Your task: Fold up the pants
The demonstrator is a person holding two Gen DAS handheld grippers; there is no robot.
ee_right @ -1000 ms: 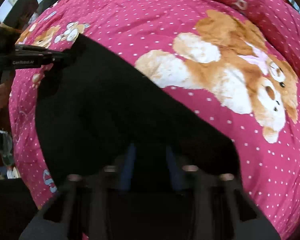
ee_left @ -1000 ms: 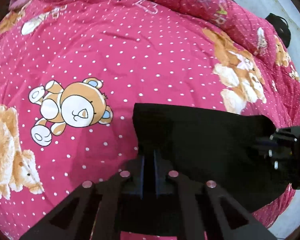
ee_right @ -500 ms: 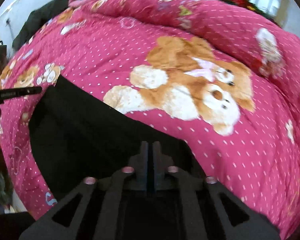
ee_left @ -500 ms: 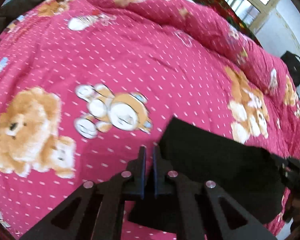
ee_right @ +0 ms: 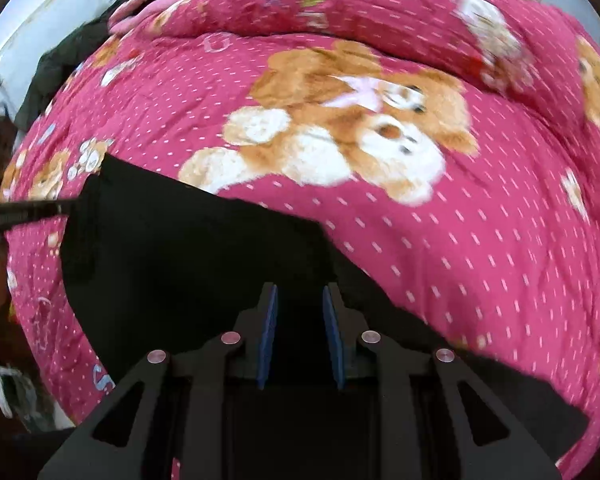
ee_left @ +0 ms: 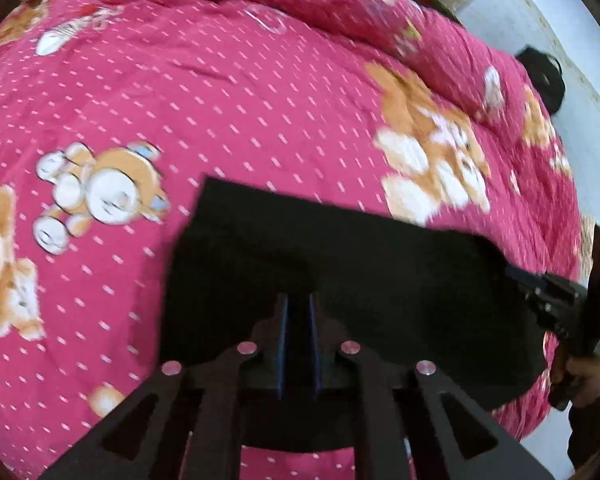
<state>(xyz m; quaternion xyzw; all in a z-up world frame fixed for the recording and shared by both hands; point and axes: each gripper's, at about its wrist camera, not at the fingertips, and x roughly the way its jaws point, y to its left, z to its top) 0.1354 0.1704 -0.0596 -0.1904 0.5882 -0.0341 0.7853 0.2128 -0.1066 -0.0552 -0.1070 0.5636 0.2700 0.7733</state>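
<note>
Pink bear quilt (ee_left: 228,92) under black pants (ee_left: 340,264) (folded), beneath both tools.

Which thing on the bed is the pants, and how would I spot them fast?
Find the big pink quilt covered in white dashes and teddy bears. On its near edge lies one flat dark slab of cloth: the black pants, below the large brown bear. They are the only plain black thing there, with no pattern at all.

Open room: pink teddy-bear quilt (ee_left: 228,92) is lying bare beyond the black pants (ee_left: 340,264).
Obstacle: raised quilt ridge (ee_right: 380,4) is bordering the far side.
</note>
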